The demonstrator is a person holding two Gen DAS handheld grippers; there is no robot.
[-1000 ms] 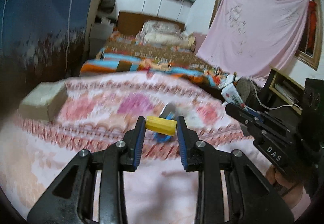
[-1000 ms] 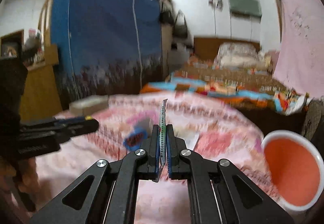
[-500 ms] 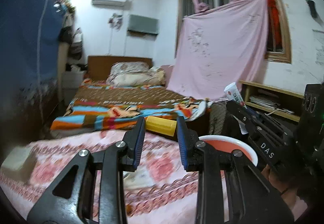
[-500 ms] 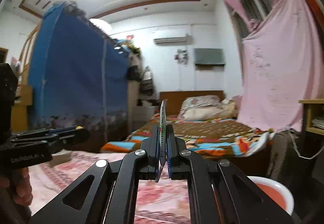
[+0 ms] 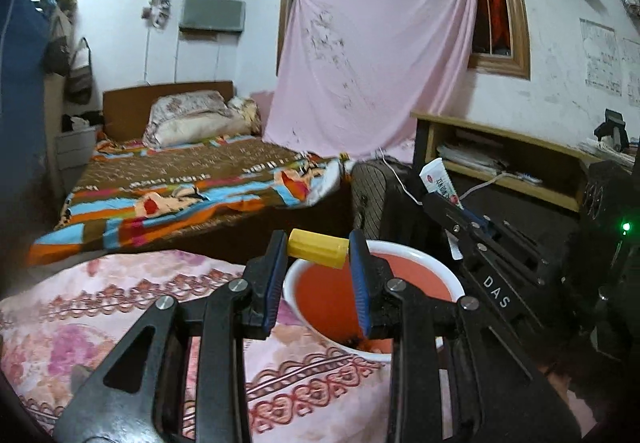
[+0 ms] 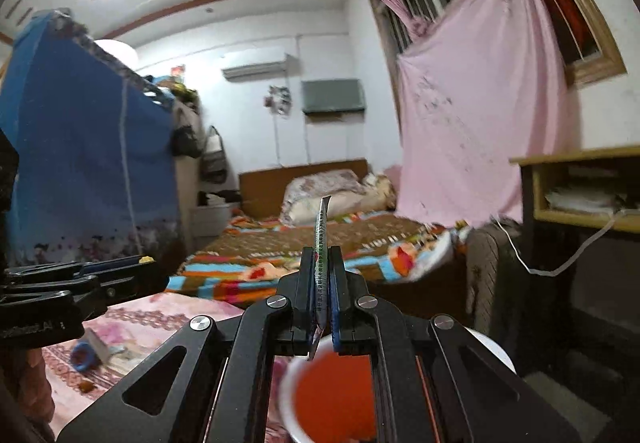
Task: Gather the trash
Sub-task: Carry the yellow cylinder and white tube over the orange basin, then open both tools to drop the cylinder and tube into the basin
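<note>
Left wrist: L gripper point(image 5: 318, 255) tilted down, clamping yellow piece point(image 5: 316, 253) above red basin point(image 5: 450, 277); R gripper point(image 6: 321, 283) level, pinching flat tube point(image 6: 321, 243).

Red basin point(image 6: 332, 395) — rim blurred, near part hidden behind right hand-held gripper point(image 6: 321, 283). Dark bits in basin — unidentifiable. Blue scrap point(image 6: 82, 355) — too blurred.

A smooth yellow plastic cap point(image 5: 316, 253) is seen, with a glossy red plastic basin point(image 5: 372, 283), a printed cloth point(image 5: 120, 315) and matt black tongs point(image 5: 318, 267).
</note>
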